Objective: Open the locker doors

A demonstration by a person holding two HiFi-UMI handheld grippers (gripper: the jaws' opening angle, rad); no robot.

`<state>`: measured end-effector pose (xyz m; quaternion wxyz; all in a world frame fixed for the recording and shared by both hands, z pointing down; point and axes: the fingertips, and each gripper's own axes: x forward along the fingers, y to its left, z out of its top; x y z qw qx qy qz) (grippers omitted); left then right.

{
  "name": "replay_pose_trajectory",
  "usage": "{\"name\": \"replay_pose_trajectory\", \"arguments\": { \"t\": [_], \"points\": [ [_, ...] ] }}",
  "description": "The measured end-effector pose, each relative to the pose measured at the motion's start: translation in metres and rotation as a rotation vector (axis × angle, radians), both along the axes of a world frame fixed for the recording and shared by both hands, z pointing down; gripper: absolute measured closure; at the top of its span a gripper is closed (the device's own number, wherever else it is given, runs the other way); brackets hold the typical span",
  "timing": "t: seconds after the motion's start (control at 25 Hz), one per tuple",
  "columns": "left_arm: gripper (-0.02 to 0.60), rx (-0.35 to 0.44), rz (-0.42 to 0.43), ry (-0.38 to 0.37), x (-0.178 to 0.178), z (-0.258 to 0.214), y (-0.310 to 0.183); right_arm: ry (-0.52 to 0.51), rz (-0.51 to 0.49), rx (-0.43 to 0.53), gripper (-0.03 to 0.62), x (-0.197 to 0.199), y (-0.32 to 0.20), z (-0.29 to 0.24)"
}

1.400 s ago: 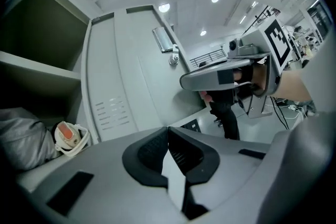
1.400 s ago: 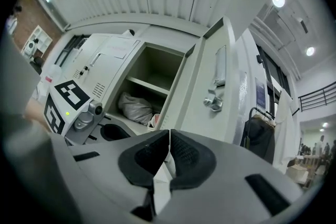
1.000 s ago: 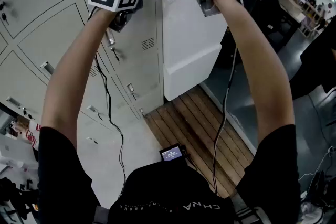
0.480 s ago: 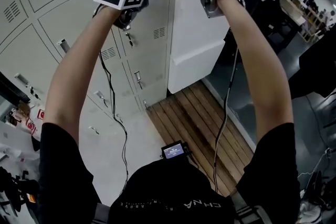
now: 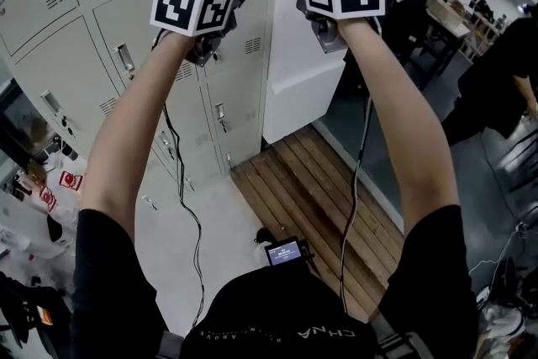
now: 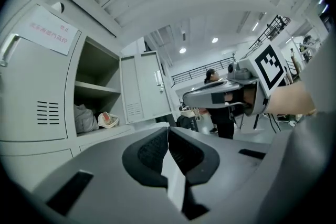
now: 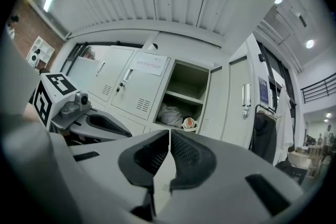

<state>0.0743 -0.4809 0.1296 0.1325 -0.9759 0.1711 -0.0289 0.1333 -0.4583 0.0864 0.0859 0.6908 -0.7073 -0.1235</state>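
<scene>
A bank of grey lockers [image 5: 101, 38] fills the left of the head view, its doors there closed. Both grippers are raised side by side in front of it. My left gripper [image 6: 168, 132] is shut with nothing between its pads. My right gripper [image 7: 169, 135] is also shut and empty. In the right gripper view one upper compartment [image 7: 184, 94] stands open, its door [image 7: 240, 105] swung to the right. A bag [image 7: 169, 114] and a small bowl [image 7: 189, 123] lie inside. The closed door [image 7: 134, 89] to its left carries a paper label [image 7: 150, 64]. Neither gripper touches a locker.
A white cabinet [image 5: 307, 71] stands right of the lockers, above a strip of wooden floor boards [image 5: 315, 193]. A person in black [image 5: 504, 71] is at the far right. Cables hang from both grippers to a small screen device [image 5: 283, 250]. Clothes [image 7: 265, 136] hang beyond the open door.
The head view has swung, so the lockers slid right and down in the picture. Both grippers stay raised and shut. A person has come into sight at the right.
</scene>
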Motion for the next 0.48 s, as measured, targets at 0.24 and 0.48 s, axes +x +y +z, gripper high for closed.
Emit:
{"name": "replay_pose_trajectory", "arguments": {
  "t": [0.24, 0.48],
  "points": [
    [0.561, -0.034, 0.006, -0.010, -0.025, 0.032, 0.056, 0.038, -0.017, -0.064, 0.559, -0.030, 0.044, 0.029],
    [0.561, -0.034, -0.076, -0.010, -0.054, 0.034, 0.075, 0.057, -0.065, -0.072, 0.559, -0.049, 0.074, 0.032]
  ]
}}
